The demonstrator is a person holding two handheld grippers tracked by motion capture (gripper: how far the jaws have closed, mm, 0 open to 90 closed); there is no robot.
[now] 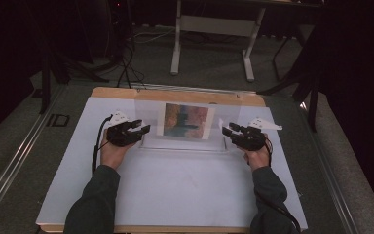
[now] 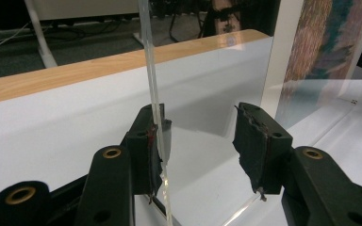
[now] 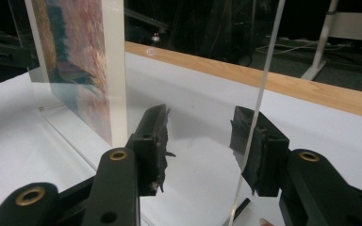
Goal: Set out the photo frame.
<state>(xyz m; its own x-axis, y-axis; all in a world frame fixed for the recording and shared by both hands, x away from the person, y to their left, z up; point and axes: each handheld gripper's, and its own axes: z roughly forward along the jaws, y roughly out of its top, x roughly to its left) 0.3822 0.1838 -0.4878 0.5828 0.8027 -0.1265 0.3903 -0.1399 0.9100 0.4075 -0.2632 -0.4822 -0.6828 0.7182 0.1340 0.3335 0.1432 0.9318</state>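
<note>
A: Standing upright on the white sheet is a clear stand, and it is our landmark. It sits toward the far edge of the table, with a picture of reddish and blue-green colours in its middle.

B: And both tools are right at it. The left gripper sits at the stand's left end, the right gripper at its right end, each held in a hand coming up from the near side.

A: Look at the left gripper view: the jaws stand wide. The stand's clear side edge runs up right along the inner face of the left-hand jaw. Touching it, by the look of it, but the other jaw stands well apart from the pane. No squeeze there.

B: Same story on the other side. In the right gripper view the jaws gape, and the clear edge of the stand passes just in front of the right-hand jaw. I cannot tell whether pad and edge meet. The other jaw stands free of it.

A: So the stand rests on the sheet, its foot flat, nothing lifted.

B: The picture sits between the two grippers, facing the person.
</note>
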